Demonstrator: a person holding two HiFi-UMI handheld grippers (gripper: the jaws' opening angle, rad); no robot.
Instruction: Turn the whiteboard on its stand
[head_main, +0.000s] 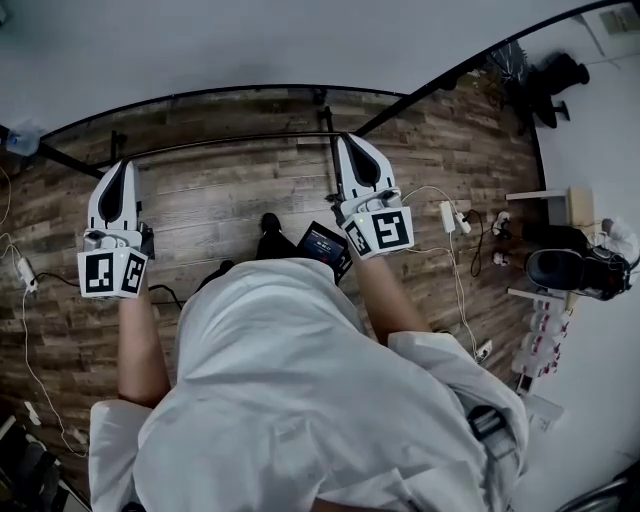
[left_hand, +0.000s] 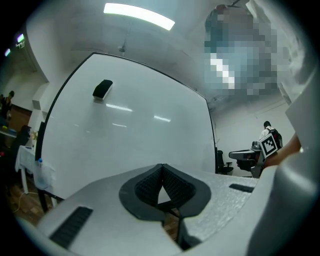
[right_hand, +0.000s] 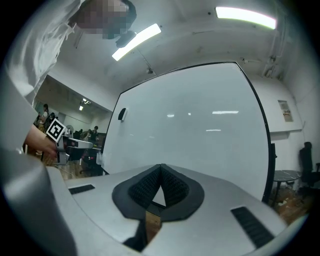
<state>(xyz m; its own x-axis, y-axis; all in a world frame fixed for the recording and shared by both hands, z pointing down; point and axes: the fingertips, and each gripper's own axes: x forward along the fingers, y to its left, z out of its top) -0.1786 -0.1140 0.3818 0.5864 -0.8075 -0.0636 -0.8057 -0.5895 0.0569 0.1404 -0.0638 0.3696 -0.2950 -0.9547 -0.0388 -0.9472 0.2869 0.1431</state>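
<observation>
A: Jaw status?
B: Left gripper (head_main: 120, 166) and right gripper (head_main: 352, 141) were both fully closed, nothing between the jaws.
A: Whiteboard?
B: Whiteboard (right_hand: 195, 125) stood upright right in front of both. Eraser (left_hand: 102, 89) sat high on its face.

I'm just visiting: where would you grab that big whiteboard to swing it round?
Probably by its thin black side frame, coming at it edge-on from the right. The whiteboard face is broad and flat, with nothing the jaws could close round; only the rim looks narrow enough to pinch.
</observation>
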